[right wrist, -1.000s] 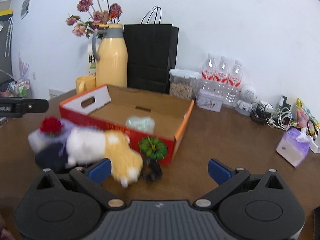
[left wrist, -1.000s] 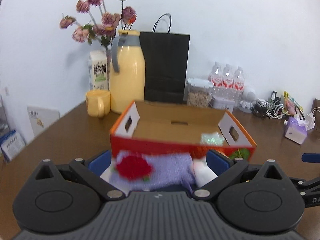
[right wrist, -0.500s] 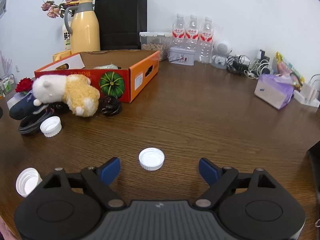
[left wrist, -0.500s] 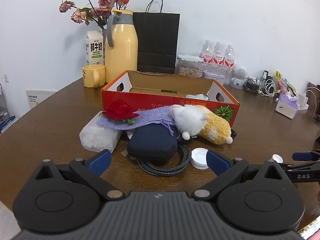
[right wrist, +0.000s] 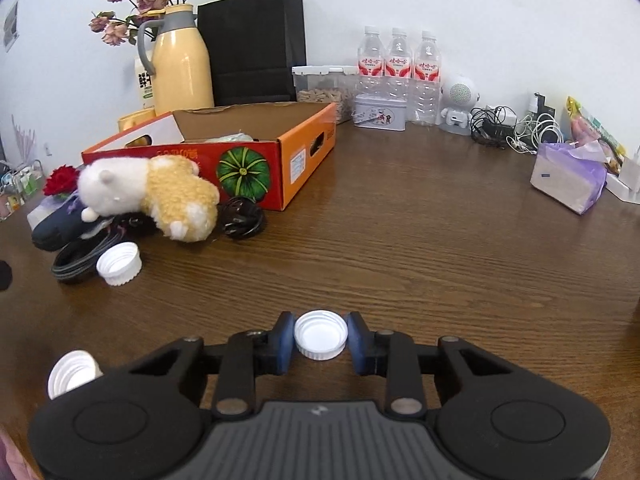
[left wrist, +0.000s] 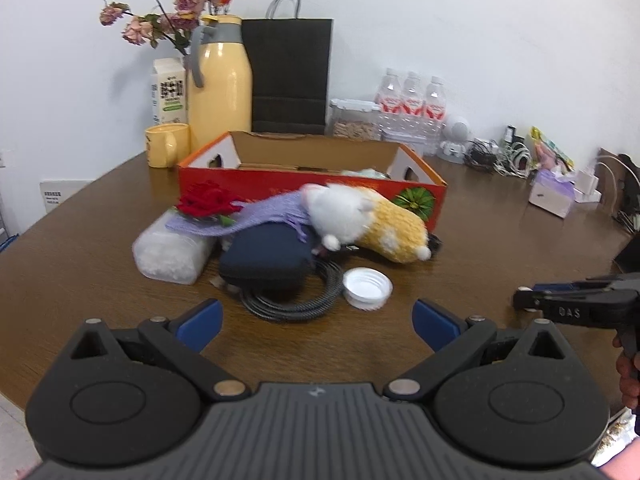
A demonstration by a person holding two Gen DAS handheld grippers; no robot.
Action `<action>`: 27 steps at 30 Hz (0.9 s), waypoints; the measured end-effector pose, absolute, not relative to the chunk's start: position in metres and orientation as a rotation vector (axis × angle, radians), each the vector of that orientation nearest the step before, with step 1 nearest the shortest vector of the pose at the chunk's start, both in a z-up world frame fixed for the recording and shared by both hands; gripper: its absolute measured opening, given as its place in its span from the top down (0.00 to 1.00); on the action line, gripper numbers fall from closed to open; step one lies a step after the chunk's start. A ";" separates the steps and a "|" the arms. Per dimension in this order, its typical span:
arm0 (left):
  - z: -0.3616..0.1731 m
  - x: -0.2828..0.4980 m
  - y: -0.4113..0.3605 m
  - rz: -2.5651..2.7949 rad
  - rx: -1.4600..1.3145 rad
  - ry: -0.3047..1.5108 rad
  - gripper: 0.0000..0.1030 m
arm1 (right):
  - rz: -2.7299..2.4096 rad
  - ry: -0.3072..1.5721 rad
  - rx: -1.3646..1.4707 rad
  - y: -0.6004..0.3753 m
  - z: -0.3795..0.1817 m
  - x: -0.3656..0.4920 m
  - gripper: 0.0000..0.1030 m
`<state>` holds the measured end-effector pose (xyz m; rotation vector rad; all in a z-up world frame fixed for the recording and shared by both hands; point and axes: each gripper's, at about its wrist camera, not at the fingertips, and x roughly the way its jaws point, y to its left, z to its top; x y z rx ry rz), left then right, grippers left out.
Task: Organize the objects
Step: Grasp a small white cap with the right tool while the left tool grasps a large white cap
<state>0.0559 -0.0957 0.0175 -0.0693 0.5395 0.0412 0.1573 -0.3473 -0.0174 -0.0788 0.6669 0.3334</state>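
Right gripper (right wrist: 321,340) has its blue pads pressed against both sides of a white bottle cap (right wrist: 320,333), open side up, down on the brown wooden surface (right wrist: 420,248). Left gripper (left wrist: 316,316) is spread wide with nothing between its fingers, hovering a bit back from the pile of stuff.

That pile sits right in front of the orange cardboard box (right wrist: 256,162) with the pumpkin picture on it. You've got a white and yellow plush toy (right wrist: 148,196) lying on its side on top of a dark blue pouch (left wrist: 266,260), a purple cloth (left wrist: 256,216) with a red rose (left wrist: 208,200) on it, and a clear plastic packet (left wrist: 170,248) to the left. A coiled black cable (left wrist: 288,304) pokes out from under the pouch, and a second white cap (left wrist: 366,283) is touching the coil. A third cap (right wrist: 70,372) lies near the right gripper's left side, partly hidden by it. Something pale is inside the box but I can't make out what.

Along the wall: yellow thermos (right wrist: 182,64), black paper bag (right wrist: 252,44), three water bottles (right wrist: 398,64).
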 end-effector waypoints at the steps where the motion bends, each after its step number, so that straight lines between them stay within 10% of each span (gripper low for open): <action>1: 0.016 0.055 -0.099 0.031 -0.066 0.543 0.00 | 0.332 0.664 -0.079 -0.348 -0.017 0.156 0.73; 27: -0.026 0.067 -0.158 -0.041 -0.029 0.646 0.07 | 0.420 0.648 -0.153 -0.334 -0.004 0.147 0.73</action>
